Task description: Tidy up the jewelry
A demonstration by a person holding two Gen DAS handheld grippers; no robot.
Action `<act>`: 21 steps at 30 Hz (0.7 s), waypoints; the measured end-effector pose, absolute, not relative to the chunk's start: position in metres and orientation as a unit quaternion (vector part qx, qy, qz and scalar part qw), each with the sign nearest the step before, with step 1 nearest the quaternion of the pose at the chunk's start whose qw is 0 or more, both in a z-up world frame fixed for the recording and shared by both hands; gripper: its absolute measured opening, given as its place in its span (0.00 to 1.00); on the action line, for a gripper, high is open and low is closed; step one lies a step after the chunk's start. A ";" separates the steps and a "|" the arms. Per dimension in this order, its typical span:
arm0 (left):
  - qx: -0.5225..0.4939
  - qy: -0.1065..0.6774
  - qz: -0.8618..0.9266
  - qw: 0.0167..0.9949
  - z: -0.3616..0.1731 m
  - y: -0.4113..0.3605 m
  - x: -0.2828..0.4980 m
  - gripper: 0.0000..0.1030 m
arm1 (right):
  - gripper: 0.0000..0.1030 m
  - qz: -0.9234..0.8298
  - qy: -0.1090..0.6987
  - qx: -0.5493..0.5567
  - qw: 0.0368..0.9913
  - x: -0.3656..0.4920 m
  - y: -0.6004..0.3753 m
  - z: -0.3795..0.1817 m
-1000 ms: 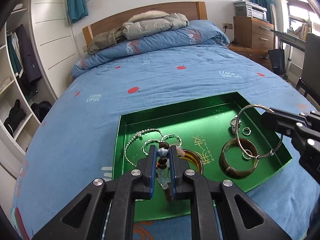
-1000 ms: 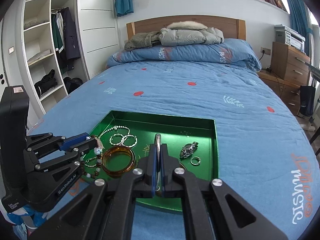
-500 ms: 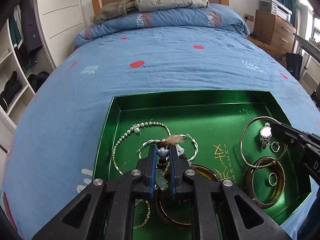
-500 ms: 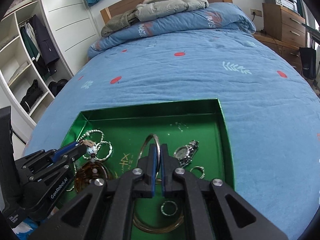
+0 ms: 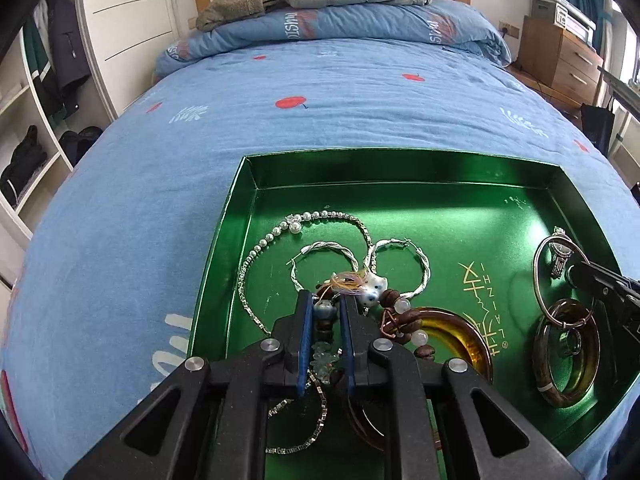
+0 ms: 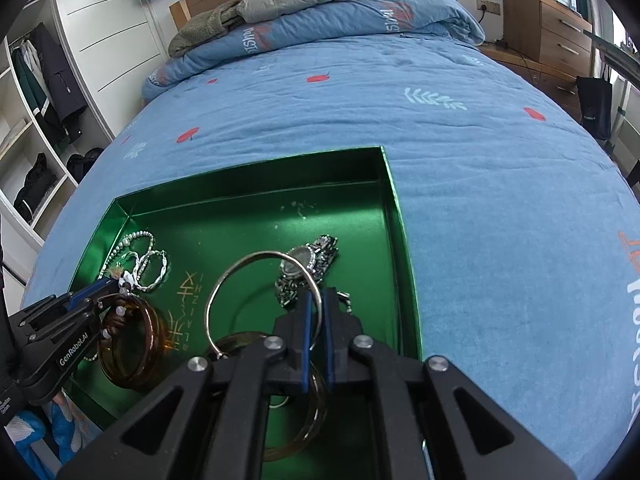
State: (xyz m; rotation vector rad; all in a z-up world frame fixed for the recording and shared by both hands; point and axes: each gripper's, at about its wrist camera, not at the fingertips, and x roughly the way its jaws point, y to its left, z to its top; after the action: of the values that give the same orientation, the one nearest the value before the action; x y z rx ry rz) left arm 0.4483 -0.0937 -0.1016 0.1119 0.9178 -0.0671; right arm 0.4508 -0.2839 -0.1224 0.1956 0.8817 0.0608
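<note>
On blue bedding, green tray (image 5: 400, 168); left tool (image 5: 324, 312) clamps beaded bracelet (image 5: 324, 320), right tool (image 6: 314, 312) pinches upright silver bangle (image 6: 224, 280).

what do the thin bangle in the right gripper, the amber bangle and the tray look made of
Thin bangle, held in the right gripper: looks like polished silver-tone metal, a slim wire hoop with bright glints.
Amber bangle: probably resin or glass, since it is translucent honey-brown and glossy.
Green tray: seemingly foil-coated card or thin metal, with a mirror-like sheen and sharply folded walls.
</note>
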 end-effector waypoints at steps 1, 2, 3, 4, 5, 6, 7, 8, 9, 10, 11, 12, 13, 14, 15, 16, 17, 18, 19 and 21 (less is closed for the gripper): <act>0.053 0.443 -0.034 0.894 -0.101 -0.093 0.448 0.20 | 0.07 0.029 0.426 0.094 0.899 0.450 -0.284 -0.122; 0.050 0.443 -0.037 0.894 -0.100 -0.090 0.447 0.29 | 0.07 0.031 0.424 0.095 0.900 0.448 -0.284 -0.122; 0.047 0.442 -0.039 0.895 -0.099 -0.089 0.445 0.39 | 0.07 0.033 0.422 0.095 0.901 0.446 -0.284 -0.121; 0.044 0.440 -0.041 0.896 -0.097 -0.087 0.443 0.43 | 0.12 0.034 0.420 0.094 0.902 0.444 -0.284 -0.120; 0.040 0.438 -0.042 0.897 -0.095 -0.085 0.441 0.46 | 0.18 0.033 0.419 0.092 0.903 0.442 -0.283 -0.118; 0.037 0.438 -0.045 0.897 -0.093 -0.084 0.439 0.46 | 0.21 0.032 0.417 0.089 0.904 0.439 -0.283 -0.117; 0.035 0.438 -0.048 0.897 -0.091 -0.084 0.437 0.46 | 0.22 0.032 0.414 0.087 0.905 0.436 -0.283 -0.114; 0.035 0.437 -0.049 0.898 -0.089 -0.083 0.435 0.46 | 0.22 0.033 0.412 0.087 0.907 0.433 -0.283 -0.111; 0.037 0.434 -0.048 0.899 -0.086 -0.083 0.432 0.47 | 0.22 0.035 0.410 0.087 0.907 0.430 -0.283 -0.108; 0.037 0.432 -0.048 0.900 -0.082 -0.083 0.428 0.47 | 0.22 0.035 0.407 0.085 0.909 0.426 -0.283 -0.104; 0.035 0.429 -0.050 0.901 -0.078 -0.082 0.424 0.47 | 0.22 0.034 0.404 0.082 0.910 0.421 -0.282 -0.100; 0.032 0.426 -0.051 0.902 -0.074 -0.081 0.420 0.48 | 0.22 0.034 0.400 0.078 0.912 0.416 -0.281 -0.095; 0.031 0.423 -0.051 0.904 -0.069 -0.081 0.415 0.48 | 0.22 0.035 0.397 0.075 0.914 0.411 -0.280 -0.091; 0.031 0.419 -0.049 0.906 -0.064 -0.079 0.410 0.50 | 0.22 0.034 0.395 0.071 0.915 0.405 -0.280 -0.086; 0.032 0.413 -0.048 0.909 -0.059 -0.078 0.404 0.53 | 0.22 0.033 0.391 0.067 0.917 0.398 -0.279 -0.082; 0.033 0.408 -0.047 0.911 -0.053 -0.077 0.397 0.54 | 0.22 0.032 0.388 0.063 0.919 0.391 -0.278 -0.077; 0.033 0.402 -0.046 0.914 -0.047 -0.075 0.390 0.56 | 0.22 0.031 0.384 0.060 0.921 0.384 -0.277 -0.072; 0.034 0.397 -0.045 0.916 -0.042 -0.074 0.382 0.58 | 0.22 0.030 0.380 0.058 0.923 0.376 -0.276 -0.066; 0.033 0.392 -0.045 0.918 -0.036 -0.072 0.374 0.59 | 0.22 0.031 0.375 0.055 0.925 0.367 -0.276 -0.061; 0.029 0.382 -0.044 0.923 -0.026 -0.067 0.357 0.62 | 0.25 0.031 0.366 0.052 0.929 0.350 -0.273 -0.051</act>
State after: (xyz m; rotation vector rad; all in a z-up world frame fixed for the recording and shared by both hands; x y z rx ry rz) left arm 0.3574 -0.0673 -0.0255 0.0597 0.7840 -0.0904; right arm 0.3497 -0.2735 -0.0507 0.1062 0.7501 0.0629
